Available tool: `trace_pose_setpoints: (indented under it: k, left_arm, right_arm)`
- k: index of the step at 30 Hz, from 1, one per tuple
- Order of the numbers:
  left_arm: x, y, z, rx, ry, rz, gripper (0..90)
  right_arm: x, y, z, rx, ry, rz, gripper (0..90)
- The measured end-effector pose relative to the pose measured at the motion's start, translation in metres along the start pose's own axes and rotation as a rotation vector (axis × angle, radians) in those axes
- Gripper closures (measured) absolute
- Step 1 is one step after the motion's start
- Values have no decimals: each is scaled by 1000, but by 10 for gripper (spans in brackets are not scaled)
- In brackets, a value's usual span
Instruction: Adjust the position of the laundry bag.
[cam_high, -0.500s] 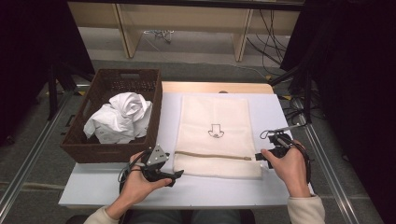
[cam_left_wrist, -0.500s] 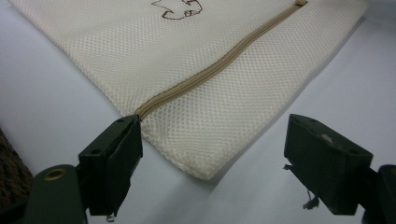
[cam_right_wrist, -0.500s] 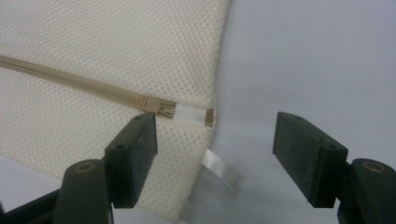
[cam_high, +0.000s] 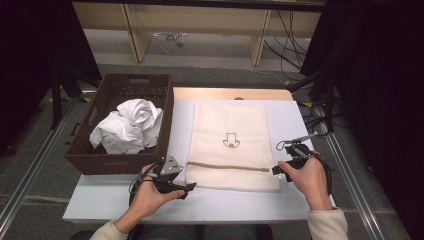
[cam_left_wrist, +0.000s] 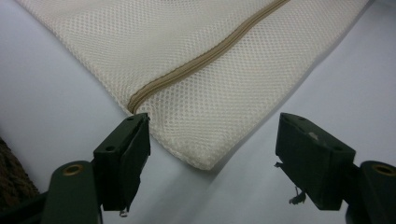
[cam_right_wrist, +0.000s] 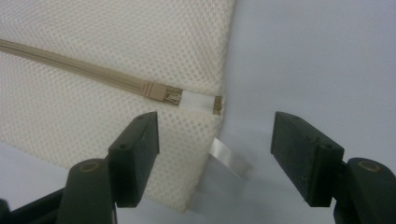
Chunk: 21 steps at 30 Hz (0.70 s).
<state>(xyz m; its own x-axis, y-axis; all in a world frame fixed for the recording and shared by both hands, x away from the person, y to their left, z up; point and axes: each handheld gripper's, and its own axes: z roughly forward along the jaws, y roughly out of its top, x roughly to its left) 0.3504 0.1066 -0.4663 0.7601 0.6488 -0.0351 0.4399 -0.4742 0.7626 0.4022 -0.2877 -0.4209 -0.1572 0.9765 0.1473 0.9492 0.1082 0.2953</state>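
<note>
A cream mesh bag (cam_high: 231, 145) lies flat mid-table, its zipper (cam_high: 229, 166) near the front edge; the left gripper (cam_left_wrist: 212, 158) sits spread at the bag's near left corner, pinching nothing; the right gripper (cam_right_wrist: 215, 158) gapes wide at the zipper's right end, beside a white tag (cam_right_wrist: 229, 158); a brown basket (cam_high: 95, 160) holds crumpled white cloth (cam_high: 129, 126) at the table's left edge

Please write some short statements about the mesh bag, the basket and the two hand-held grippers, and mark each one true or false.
1. The mesh bag lies flat on the table. True.
2. The basket is empty. False: white cloth lies in it.
3. The left hand-held gripper is shut on the bag. False: its jaws are open at the bag's corner.
4. The right hand-held gripper is open near the zipper's end. True.
5. The bag is red. False: it is cream.
</note>
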Motion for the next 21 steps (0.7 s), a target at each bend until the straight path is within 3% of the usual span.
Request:
trace_pose_setpoints:
  k: [1,3,6,7,8,10,12,14,15,16,17,21]
  left_arm:
    - [0,0,1,-5,-9,-3,266]
    - [2,2,1,1,5,16,271]
    - [3,5,4,16,2,15,279]
    - [3,6,8,18,6,17,281]
    - [3,6,8,18,6,17,282]
    - [2,7,15,28,-5,-2,285]
    - [3,10,22,45,-13,11,285]
    - [6,12,26,56,4,9,288]
    - [6,13,27,58,13,2,288]
    - [8,14,28,67,19,1,288]
    - [9,15,29,66,15,3,289]
    - [13,14,34,84,22,6,295]
  right_arm:
    - [-2,1,2,-17,-3,-33,339]
    - [2,1,3,15,-5,5,347]
    - [3,1,4,41,3,-20,370]
    - [5,1,5,53,-8,1,374]
    - [3,1,6,50,-5,-29,380]
    - [5,1,7,59,-8,-20,396]
    - [3,3,9,32,7,-74,435]
    - [4,3,8,43,17,-65,466]
    - [6,4,8,64,18,-21,481]
    - [4,5,10,41,20,-56,492]
    - [5,5,9,62,21,-40,504]
    - [5,9,11,60,15,-29,550]
